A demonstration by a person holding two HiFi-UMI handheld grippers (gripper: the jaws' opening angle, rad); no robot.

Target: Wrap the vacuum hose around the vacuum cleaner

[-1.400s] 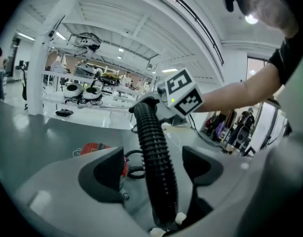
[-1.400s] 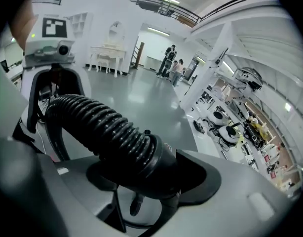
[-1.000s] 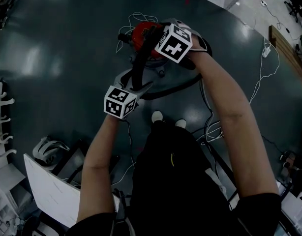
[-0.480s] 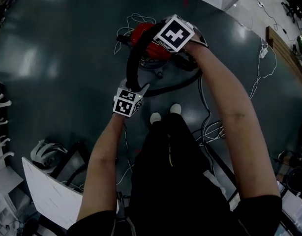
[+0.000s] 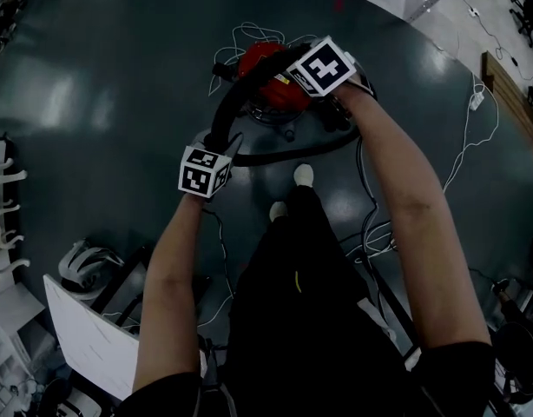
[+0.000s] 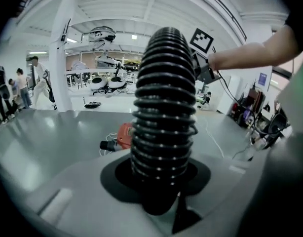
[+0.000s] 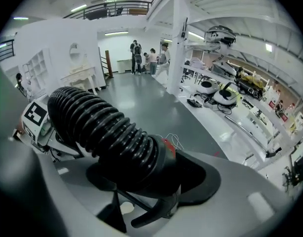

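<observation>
I'm holding the vacuum hose [image 5: 223, 111] in the air just over the red vacuum cleaner [image 5: 259, 59]. The left gripper [image 5: 225, 143] has just been closing its jaws, and its pads are now pressing the hose's ribs. The right gripper [image 5: 284, 75] is clamping the smooth cuff end. My judgement for a good wrap: I'm wanting both grips firm, the left end sweeping low round the body, no kinks, and nothing snagging the white cable [image 5: 249, 31]. The held span is arching, its long axis running from near-left to far-right. The cleaner is sitting toward the far right edge of the dark floor [image 5: 119, 76].
</observation>
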